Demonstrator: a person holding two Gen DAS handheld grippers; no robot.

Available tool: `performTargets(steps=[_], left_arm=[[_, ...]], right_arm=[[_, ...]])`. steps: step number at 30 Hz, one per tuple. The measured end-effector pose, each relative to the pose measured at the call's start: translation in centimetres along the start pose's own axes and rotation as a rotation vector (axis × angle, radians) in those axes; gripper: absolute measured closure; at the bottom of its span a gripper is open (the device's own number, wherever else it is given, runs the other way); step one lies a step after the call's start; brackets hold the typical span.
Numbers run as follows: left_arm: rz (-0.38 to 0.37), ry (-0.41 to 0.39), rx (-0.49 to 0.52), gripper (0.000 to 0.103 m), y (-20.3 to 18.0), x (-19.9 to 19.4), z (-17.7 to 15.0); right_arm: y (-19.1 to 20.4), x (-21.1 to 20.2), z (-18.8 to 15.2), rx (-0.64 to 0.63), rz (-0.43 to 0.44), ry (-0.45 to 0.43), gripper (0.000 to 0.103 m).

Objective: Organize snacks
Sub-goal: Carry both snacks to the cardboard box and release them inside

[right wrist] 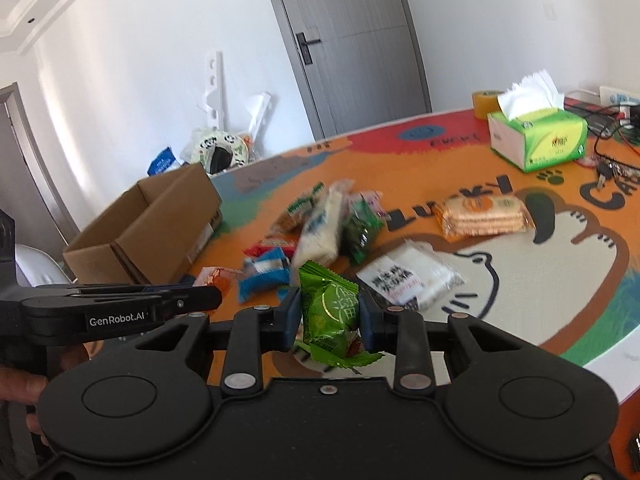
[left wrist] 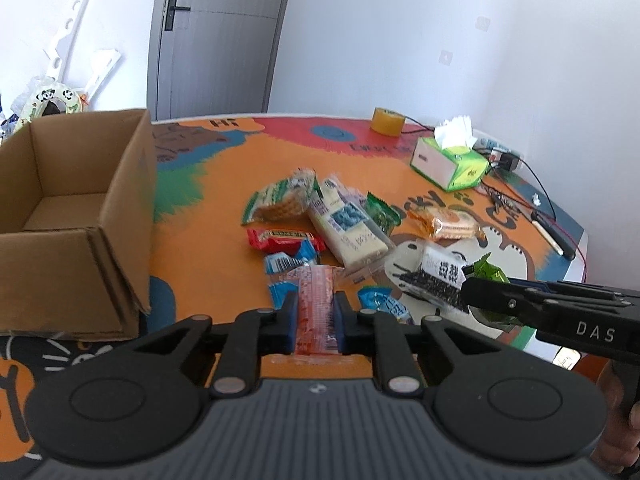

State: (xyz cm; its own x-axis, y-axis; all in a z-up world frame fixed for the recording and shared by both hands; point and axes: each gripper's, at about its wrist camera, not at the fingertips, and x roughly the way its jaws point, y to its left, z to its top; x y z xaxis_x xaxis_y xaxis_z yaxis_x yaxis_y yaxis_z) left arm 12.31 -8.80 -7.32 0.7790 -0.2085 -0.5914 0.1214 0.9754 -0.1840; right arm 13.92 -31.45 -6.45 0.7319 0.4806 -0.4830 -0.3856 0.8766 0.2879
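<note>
My left gripper (left wrist: 314,300) is shut on a thin orange-red snack packet (left wrist: 314,304), held just above the table. My right gripper (right wrist: 329,300) is shut on a bright green wrapped snack (right wrist: 328,314), also lifted off the surface. From the left wrist view the right gripper (left wrist: 476,284) shows at the right with the green snack (left wrist: 490,272) in it. A heap of snacks (left wrist: 320,216) lies mid-table: green biscuit packs, a long white pack, red and blue wrappers. An open cardboard box (left wrist: 72,216) stands at the left, with no snacks showing inside.
A green tissue box (left wrist: 450,162) and a roll of yellow tape (left wrist: 386,120) sit at the far side of the table. Cables, keys and a pen (left wrist: 556,240) lie near the right edge. An orange cracker pack (right wrist: 486,216) and a white packet (right wrist: 412,276) rest apart from the heap.
</note>
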Motion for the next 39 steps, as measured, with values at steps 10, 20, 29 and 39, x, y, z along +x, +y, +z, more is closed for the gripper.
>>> performTargets(steps=[10,20,29,39], left_arm=[[0.021,-0.087,-0.004,0.086,1.1,-3.1,1.8],[0.091,-0.166,-0.026,0.086,3.8,-5.1,4.2],[0.168,-0.209,-0.067,0.086,7.3,-6.2,5.5],[0.226,-0.207,-0.129,0.086,11.5,-6.0,6.5]], right_arm=[[2.0,0.2,1.5,-0.019,0.042,-0.047,0.073],[4.6,1.9,3.6,-0.026,0.116,-0.081,0.073],[7.7,4.1,5.2,-0.041,0.176,-0.088,0.073],[10.8,7.0,6.5,-0.062,0.226,-0.075,0.073]])
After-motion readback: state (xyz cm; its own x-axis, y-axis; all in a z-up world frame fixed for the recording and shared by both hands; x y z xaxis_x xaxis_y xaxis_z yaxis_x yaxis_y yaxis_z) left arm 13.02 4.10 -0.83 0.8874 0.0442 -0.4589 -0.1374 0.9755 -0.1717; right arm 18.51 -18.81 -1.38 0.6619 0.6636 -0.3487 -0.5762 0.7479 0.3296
